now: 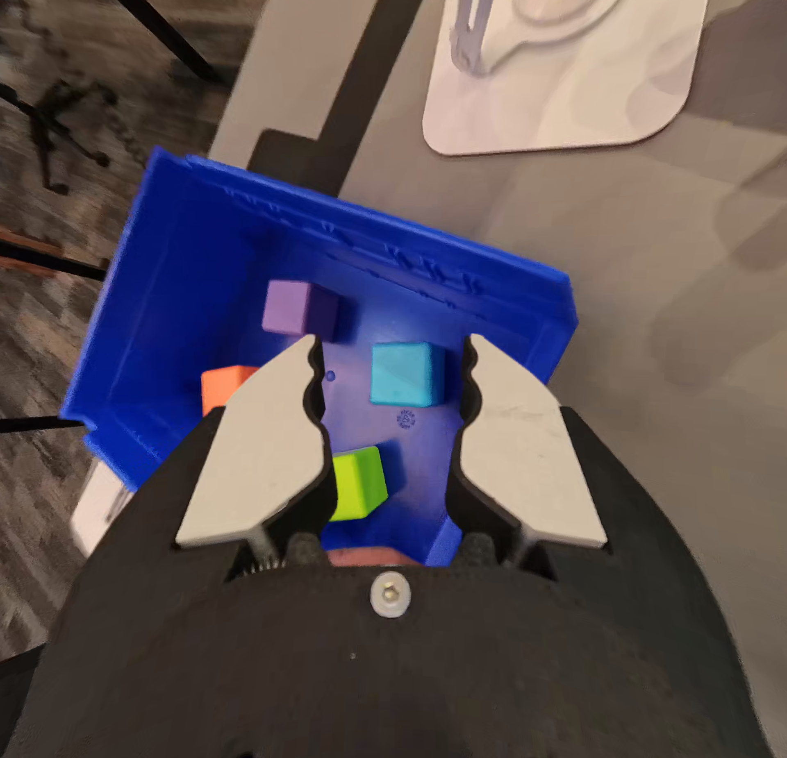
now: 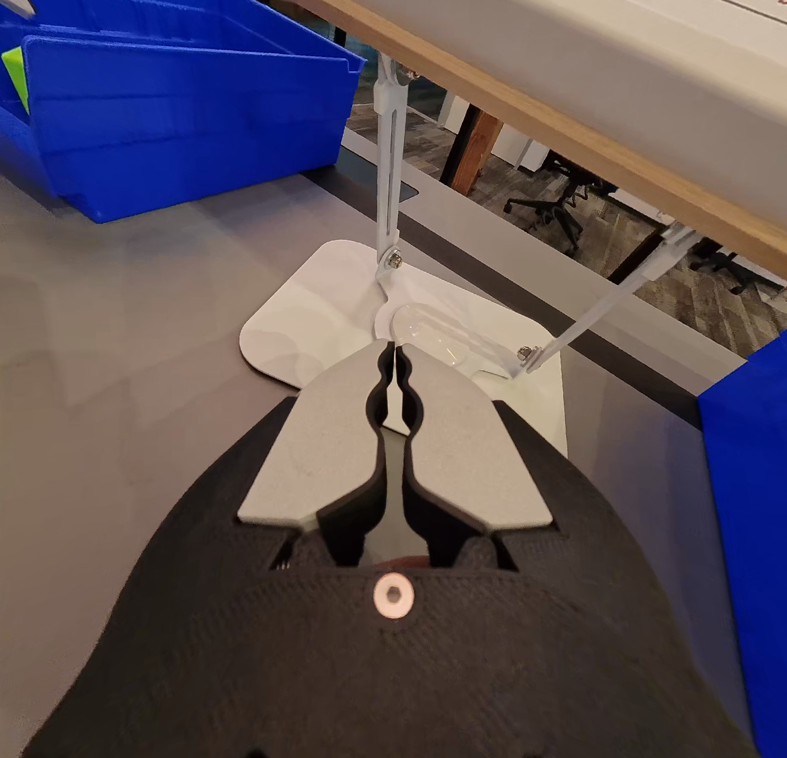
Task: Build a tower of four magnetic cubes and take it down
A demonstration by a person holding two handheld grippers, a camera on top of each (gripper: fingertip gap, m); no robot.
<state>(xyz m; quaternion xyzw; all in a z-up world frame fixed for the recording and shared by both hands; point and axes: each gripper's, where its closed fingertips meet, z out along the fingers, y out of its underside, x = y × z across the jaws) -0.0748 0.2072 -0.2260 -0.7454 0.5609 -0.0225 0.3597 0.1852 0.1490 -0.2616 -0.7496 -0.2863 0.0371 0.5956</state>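
In the left wrist view a blue bin [image 1: 179,295] holds loose cubes: a purple cube [image 1: 294,307] at the far side, a cyan cube [image 1: 404,373] in the middle, a green cube [image 1: 360,488] nearer, and an orange cube [image 1: 221,386] partly hidden behind my left finger. My left gripper [image 1: 392,346] is open and empty, hovering above the bin with the cyan cube between its fingertips in the picture. In the right wrist view my right gripper [image 2: 392,348] is shut and empty above the grey table [image 2: 127,354]. The blue bin [image 2: 191,120] stands far left there.
A white stand base [image 2: 315,320] with thin white legs [image 2: 389,158] carries a wooden-edged board [image 2: 511,99] overhead. It also shows in the left wrist view [image 1: 553,99]. Another blue box [image 2: 749,503] sits at the right edge. The table's far edge and floor lie beyond. The left gripper's tips are roughly 30 cm from the right gripper's.
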